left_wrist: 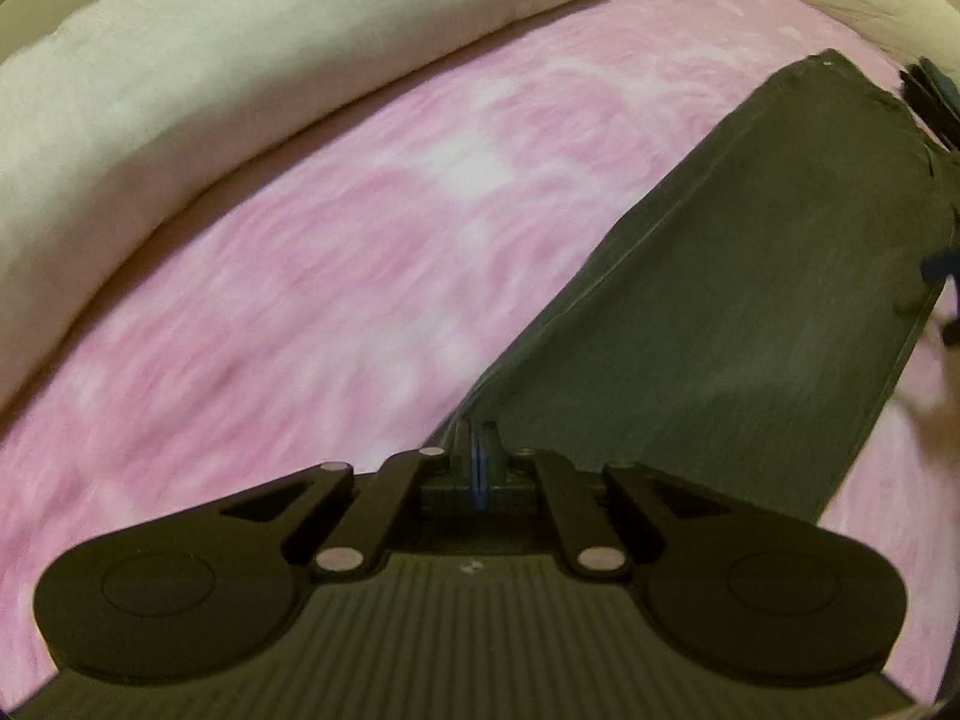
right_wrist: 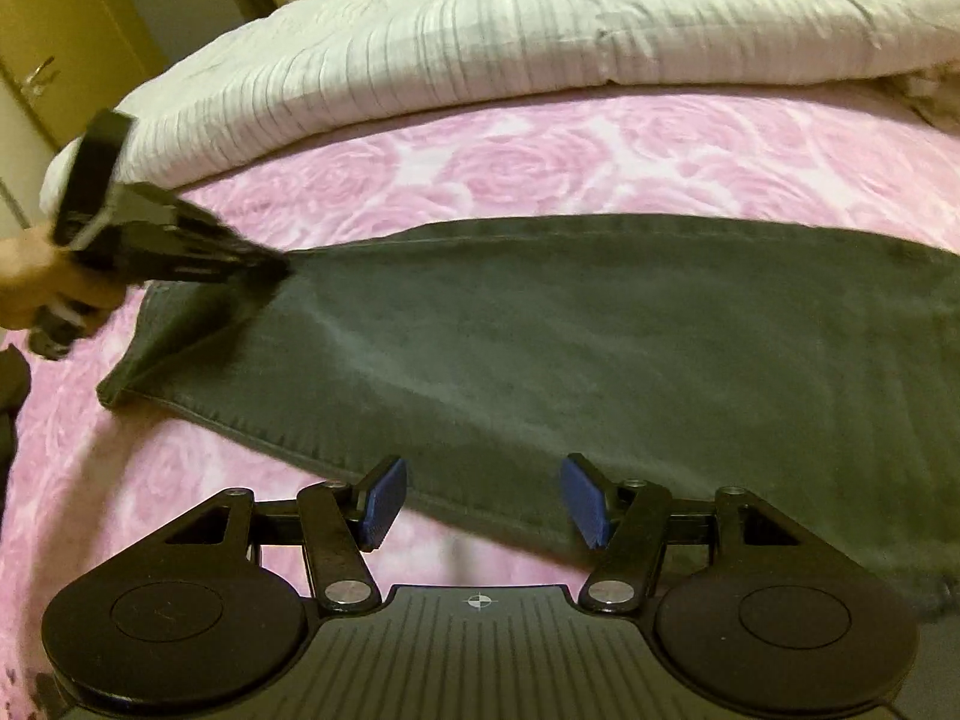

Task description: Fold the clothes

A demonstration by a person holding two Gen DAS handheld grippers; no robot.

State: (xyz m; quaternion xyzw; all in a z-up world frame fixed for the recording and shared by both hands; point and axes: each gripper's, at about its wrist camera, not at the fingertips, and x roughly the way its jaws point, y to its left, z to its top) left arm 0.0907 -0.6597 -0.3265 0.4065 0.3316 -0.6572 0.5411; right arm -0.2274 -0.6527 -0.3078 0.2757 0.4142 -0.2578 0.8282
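Left wrist view: the pink rose-patterned blanket (left_wrist: 288, 276) is smeared by blur, and the dark green trousers (left_wrist: 750, 276) run off the right edge, where a dark shape is too cut off to name; a cream duvet (left_wrist: 180, 72) curves beyond the blanket; the left gripper (left_wrist: 478, 450) has its pads pressed together on the trousers' near edge.

Right wrist view: the trousers (right_wrist: 570, 348) lie flat across the blanket (right_wrist: 540, 162), their right end cut off; a white ribbed quilt (right_wrist: 480, 30) lies behind them, yellow cupboard doors (right_wrist: 54, 30) beyond; the left gripper (right_wrist: 273, 267), blurred, pinches the trousers' far left corner; the right gripper (right_wrist: 480, 501) hovers over their near hem, blue pads (right_wrist: 384, 501) wide apart, holding nothing.
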